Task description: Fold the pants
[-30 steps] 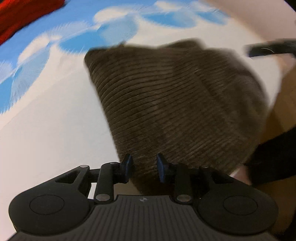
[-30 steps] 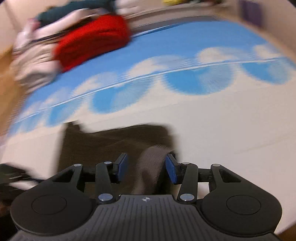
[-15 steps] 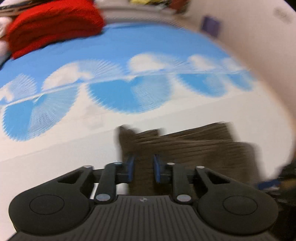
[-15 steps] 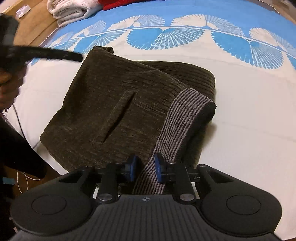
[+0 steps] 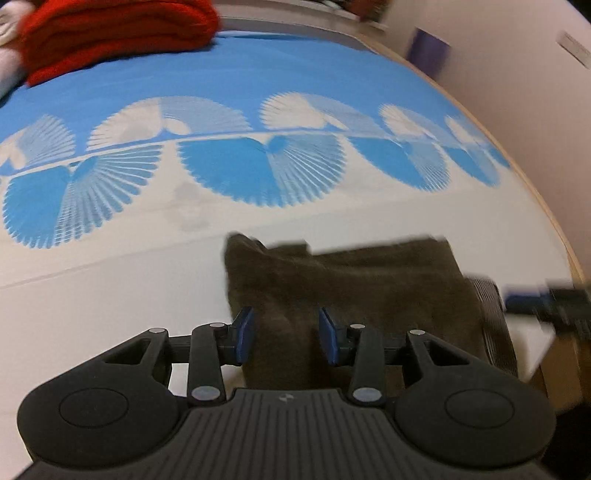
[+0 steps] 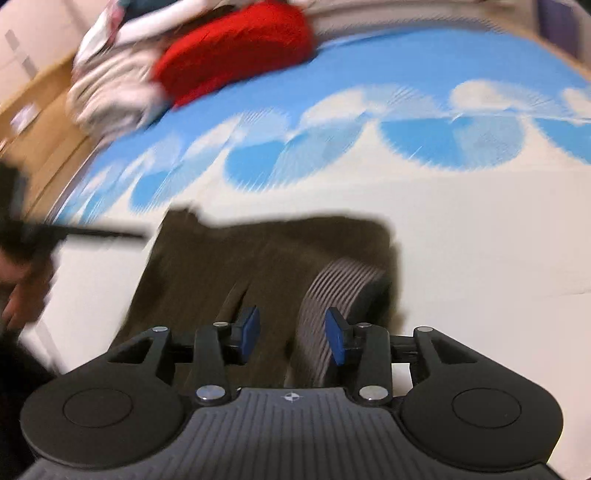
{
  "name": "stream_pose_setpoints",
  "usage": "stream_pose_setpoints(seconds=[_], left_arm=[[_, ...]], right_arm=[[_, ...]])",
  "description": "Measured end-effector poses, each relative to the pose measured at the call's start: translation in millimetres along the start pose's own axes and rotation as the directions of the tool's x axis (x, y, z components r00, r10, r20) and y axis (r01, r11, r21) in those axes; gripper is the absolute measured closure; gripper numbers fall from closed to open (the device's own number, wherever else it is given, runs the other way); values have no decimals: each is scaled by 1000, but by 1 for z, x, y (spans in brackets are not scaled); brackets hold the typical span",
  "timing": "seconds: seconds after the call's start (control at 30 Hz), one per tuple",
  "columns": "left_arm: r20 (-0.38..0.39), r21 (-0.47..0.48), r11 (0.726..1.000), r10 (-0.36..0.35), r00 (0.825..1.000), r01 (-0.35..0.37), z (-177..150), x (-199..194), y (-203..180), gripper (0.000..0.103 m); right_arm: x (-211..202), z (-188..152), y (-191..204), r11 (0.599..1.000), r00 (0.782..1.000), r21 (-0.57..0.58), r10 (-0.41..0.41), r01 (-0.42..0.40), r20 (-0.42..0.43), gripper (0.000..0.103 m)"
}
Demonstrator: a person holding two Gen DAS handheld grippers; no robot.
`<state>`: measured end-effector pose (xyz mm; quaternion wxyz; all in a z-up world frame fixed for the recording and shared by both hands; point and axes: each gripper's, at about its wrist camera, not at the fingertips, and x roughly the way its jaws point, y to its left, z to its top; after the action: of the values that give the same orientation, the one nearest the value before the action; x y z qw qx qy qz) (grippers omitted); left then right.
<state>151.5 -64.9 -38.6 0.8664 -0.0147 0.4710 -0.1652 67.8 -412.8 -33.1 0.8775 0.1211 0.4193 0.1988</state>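
Observation:
The brown corduroy pants (image 5: 351, 280) lie folded in a compact stack on the bed cover (image 5: 110, 295), near its front edge. Their grey striped waistband (image 6: 332, 291) curls up on the right side. My left gripper (image 5: 285, 332) hovers at the stack's near left corner. Its jaws are opening, with brown fabric showing between the blue pads but not pinched. My right gripper (image 6: 291, 332) sits over the near right part. Its jaws are also opening, with the waistband just ahead of the right pad. Both views are blurred.
A folded red garment (image 5: 110, 33) and a pile of pale clothes (image 6: 110, 92) lie at the far end of the blue and white fan-patterned cover. The bed's wooden rim (image 5: 554, 229) and a wall run along the right. A hand (image 6: 22, 295) holds the left gripper's handle.
Both grippers' jaws narrowed on the fabric half a second ago and now stand wider. The left view rose from close over the pants. The right view tipped down, then came back up.

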Motion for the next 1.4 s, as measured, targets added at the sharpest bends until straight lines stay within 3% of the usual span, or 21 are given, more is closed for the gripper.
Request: stream_pose_setpoints(seconds=[0.07,0.13,0.17,0.2,0.27,0.33,0.37,0.4,0.47,0.67,0.73,0.77,0.83,0.93,1.07,1.27,1.4], left_arm=[[-54,52,999,-4,999,6,-14,10,-9,61],[-156,106,994,49,986,-32,-33,33,-10,57],[-168,120,992,65,984,-45,-40,37,-10,53],[-150,109,993,59,987,-43,-42,34,-9,54],[-145,83,996,43,988,-32,-39,23,-6,53],[-97,58,998,19,995,-13,-39,10,-1,39],[-73,22,1000,12,997,-10,-40,6,5,24],[-67,-20,1000,7,998,-8,-42,6,10,17],[-92,-117,993,-21,996,10,-46,14,22,17],[-152,-325,941,-147,977,91,-58,52,43,17],[-137,-354,927,-183,973,125,-58,58,43,17],[-128,-353,926,-188,974,133,-55,60,41,18],[-110,-342,928,-198,974,150,-52,64,36,27],[-109,-314,942,-158,981,117,-51,65,27,35],[-69,-272,956,-139,988,115,-40,47,18,59],[67,-209,976,-51,996,64,-11,1,22,62],[144,-243,970,6,990,30,8,-25,45,62]], right_arm=[[8,2,-1,999,999,22,-48,48,5,61],[24,-1,-1,989,987,2,-145,146,-63,58],[32,-5,-4,981,976,-10,-194,194,-103,43],[34,-6,-8,975,969,12,-218,221,-118,39],[31,-6,-14,975,974,93,-192,204,-120,38],[27,-6,-18,972,980,144,-171,185,-104,36],[26,-8,-20,970,981,165,-165,179,-98,31],[27,-12,-22,968,982,183,-154,172,-106,28],[34,-19,-31,961,983,238,-104,139,-152,17],[56,-34,-42,931,977,357,5,73,-213,10],[60,-35,-41,929,977,365,24,57,-214,11],[60,-35,-39,934,978,354,21,55,-207,16],[60,-32,-32,945,979,322,5,62,-202,21],[57,-29,-26,952,982,295,-22,78,-188,32],[49,-19,-18,959,992,269,-57,87,-117,50],[38,14,1,975,998,221,-32,19,53,55],[42,45,31,990,989,135,5,-25,145,56]])
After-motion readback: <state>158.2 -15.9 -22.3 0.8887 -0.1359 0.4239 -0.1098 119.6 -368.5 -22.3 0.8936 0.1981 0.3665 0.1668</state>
